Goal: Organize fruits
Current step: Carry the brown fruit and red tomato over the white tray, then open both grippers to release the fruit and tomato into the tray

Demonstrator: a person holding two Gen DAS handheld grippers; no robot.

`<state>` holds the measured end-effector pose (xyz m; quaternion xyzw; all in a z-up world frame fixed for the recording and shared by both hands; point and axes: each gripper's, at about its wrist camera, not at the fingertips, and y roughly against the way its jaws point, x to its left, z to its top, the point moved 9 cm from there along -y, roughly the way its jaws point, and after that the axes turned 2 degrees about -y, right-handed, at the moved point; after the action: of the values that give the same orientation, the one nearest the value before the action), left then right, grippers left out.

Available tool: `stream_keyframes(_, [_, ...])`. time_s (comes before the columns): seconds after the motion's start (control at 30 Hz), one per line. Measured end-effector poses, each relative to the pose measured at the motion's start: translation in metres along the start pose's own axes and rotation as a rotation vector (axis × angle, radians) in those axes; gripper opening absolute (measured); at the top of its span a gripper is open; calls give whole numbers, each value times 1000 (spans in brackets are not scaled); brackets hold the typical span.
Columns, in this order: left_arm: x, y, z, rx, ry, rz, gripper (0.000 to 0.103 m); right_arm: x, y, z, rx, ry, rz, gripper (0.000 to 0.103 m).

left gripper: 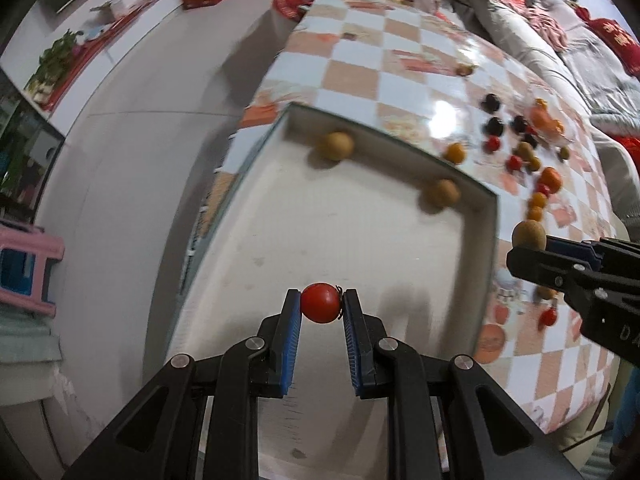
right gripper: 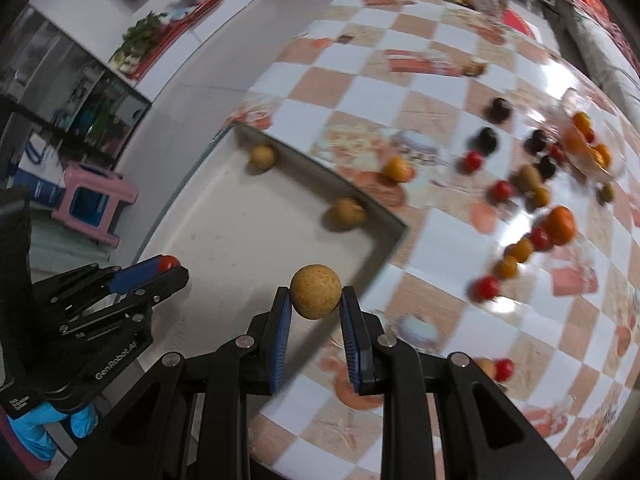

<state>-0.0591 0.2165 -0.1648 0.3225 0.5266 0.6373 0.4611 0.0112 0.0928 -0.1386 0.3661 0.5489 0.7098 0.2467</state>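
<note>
Your left tongs clamp a red cherry tomato above the white tray at the checkered desk's edge, while your right tongs grip a tan round fruit over the tray's corner.

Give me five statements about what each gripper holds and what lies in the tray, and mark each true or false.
1. The left gripper is shut on a red cherry tomato. True.
2. The right gripper is open and holds nothing. False: it is shut on a round tan fruit.
3. Two tan fruits already lie in the white tray, along its far wall. True.
4. The tray holds several red tomatoes. False: none lie in it.
5. Many fruits remain scattered on the checked tablecloth beside the tray. True.
</note>
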Motion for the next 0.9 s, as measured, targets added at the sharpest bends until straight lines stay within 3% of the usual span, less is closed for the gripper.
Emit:
stream_keyframes(0.3, [22, -26, -7, 35, 24, 33, 22, 29, -45, 1, 72, 43, 7, 26])
stream_keyframes(0.67, [26, -48, -15, 68, 4, 86, 23, 33, -82, -11, 160, 88, -33, 27])
stream_keyframes(0.7, [26, -49, -15, 72, 1, 92, 30, 33, -81, -11, 160, 92, -32, 30])
stream_keyframes(0.73, [27, -49, -14, 71, -2, 101, 58, 34, -82, -11, 164, 92, -27, 33])
stream_keyframes(0.77, [29, -48, -14, 68, 0, 131, 69, 35, -81, -11, 166, 89, -18, 38])
stream_keyframes(0.8, [34, -46, -14, 55, 3, 155, 73, 31, -80, -10, 162, 83, -33, 50])
stream_keyframes(0.9, [37, -46, -14, 60, 11, 141, 75, 24, -73, -6, 150, 43, -9, 69])
